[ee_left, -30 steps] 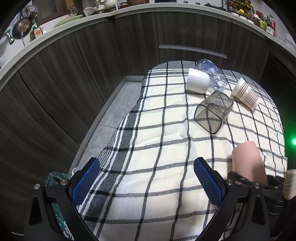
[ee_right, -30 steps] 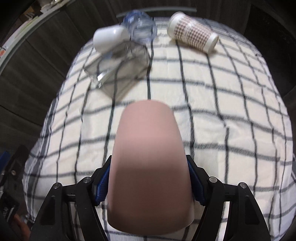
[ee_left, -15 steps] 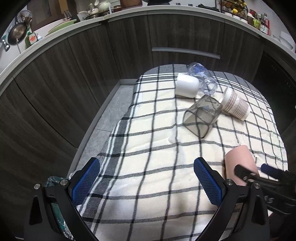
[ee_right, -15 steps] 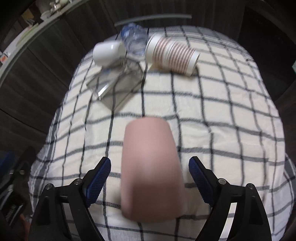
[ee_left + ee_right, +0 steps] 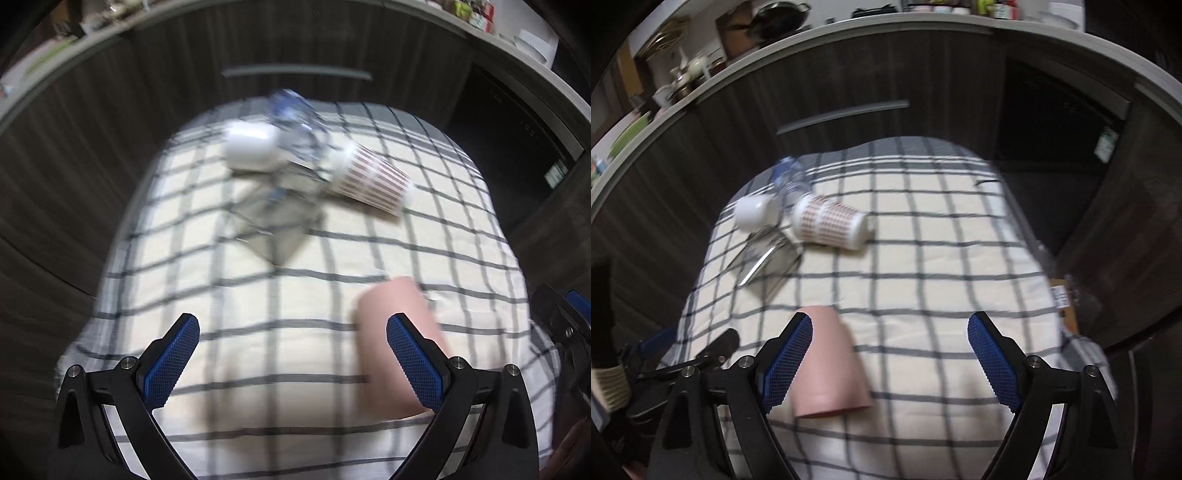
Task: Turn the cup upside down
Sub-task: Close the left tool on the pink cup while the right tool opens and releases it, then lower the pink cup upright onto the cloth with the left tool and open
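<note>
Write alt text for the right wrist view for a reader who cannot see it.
A pink cup stands upside down on a checked cloth, just inside the left finger of the open right gripper. Farther back lie a patterned paper cup, a white cup, a clear bottle and a clear container.

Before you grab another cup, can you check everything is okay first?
1. Pink cup upside down on the checked cloth, wide rim down: ok.
2. Right gripper jaws open, holding nothing: ok.
3. Left gripper jaws open, holding nothing: ok.
4. Patterned paper cup flipped: not ok, lying on its side.
5. White cup flipped: not ok, also on its side.
6. Clear square cup free of its neighbours: cannot tell, blurred.
</note>
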